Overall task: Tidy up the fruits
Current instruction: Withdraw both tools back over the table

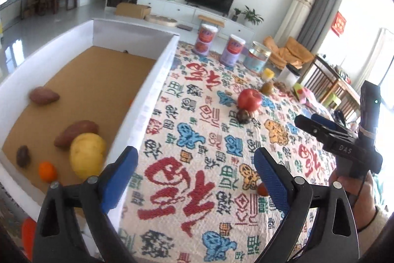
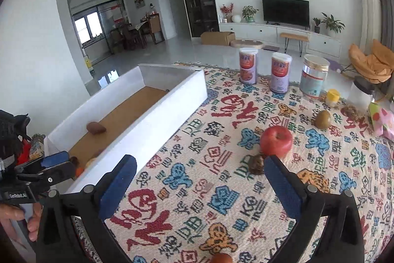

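Note:
A white box (image 1: 157,70) with a brown floor holds two sweet potatoes (image 1: 75,131), a yellow fruit (image 1: 86,157), a small orange (image 1: 46,171) and a dark fruit (image 1: 23,155). On the patterned cloth lie a red apple (image 2: 276,140), a dark round fruit (image 2: 256,164) beside it, a kiwi (image 2: 323,119) and a small reddish fruit (image 1: 262,189). My left gripper (image 1: 195,170) is open and empty over the box's right wall. My right gripper (image 2: 200,183) is open and empty, short of the apple.
Two purple cans (image 2: 248,65), a glass jar (image 2: 314,77), a small yellow cup (image 2: 332,97) and a clear container (image 2: 362,93) stand at the cloth's far edge. A pink-green packet (image 2: 381,120) lies at the right. The right gripper shows in the left wrist view (image 1: 320,126).

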The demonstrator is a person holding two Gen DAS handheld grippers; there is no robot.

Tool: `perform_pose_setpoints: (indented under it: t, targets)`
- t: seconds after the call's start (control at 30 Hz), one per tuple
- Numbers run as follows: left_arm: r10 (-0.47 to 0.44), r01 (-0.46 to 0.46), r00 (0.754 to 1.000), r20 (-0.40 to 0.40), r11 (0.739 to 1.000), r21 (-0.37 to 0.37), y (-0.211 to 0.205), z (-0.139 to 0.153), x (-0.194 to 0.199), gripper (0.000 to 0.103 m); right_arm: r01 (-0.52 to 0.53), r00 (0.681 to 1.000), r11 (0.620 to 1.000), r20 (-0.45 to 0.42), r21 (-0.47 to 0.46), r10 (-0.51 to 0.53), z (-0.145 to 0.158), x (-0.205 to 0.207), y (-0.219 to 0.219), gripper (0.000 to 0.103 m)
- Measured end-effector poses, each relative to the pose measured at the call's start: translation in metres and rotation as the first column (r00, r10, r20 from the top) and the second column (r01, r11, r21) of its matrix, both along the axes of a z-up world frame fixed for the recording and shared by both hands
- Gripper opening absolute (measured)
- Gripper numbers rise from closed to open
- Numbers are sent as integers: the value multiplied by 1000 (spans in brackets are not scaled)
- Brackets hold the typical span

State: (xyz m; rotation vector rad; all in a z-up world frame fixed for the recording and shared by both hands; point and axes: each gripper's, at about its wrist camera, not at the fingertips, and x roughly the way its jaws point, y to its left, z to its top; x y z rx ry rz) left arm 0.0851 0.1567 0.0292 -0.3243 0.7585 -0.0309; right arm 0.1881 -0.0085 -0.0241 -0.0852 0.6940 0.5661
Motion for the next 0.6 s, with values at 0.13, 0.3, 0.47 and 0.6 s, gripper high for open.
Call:
perform_pose_setpoints:
  t: [0.13, 0.3, 0.47, 0.6]
  targets:
    - [-110, 116, 987, -114, 992, 49, -58, -52, 25, 96, 256, 961, 961, -77, -110, -265, -64, 13, -117, 102]
    - [-72, 97, 982, -176, 985, 139, -77, -97, 54, 96, 404, 889, 892, -142, -202, -435, -123, 5, -209, 102]
    - [-43, 83, 987, -153, 959, 269, -83, -108, 61, 96, 425, 884, 885, -126, -189, -451, -131, -3, -222, 102]
    - [-41, 83, 987, -154, 958, 274, -83, -108, 62, 98, 421, 879, 879, -139, -223, -456, -136, 1, -216, 103]
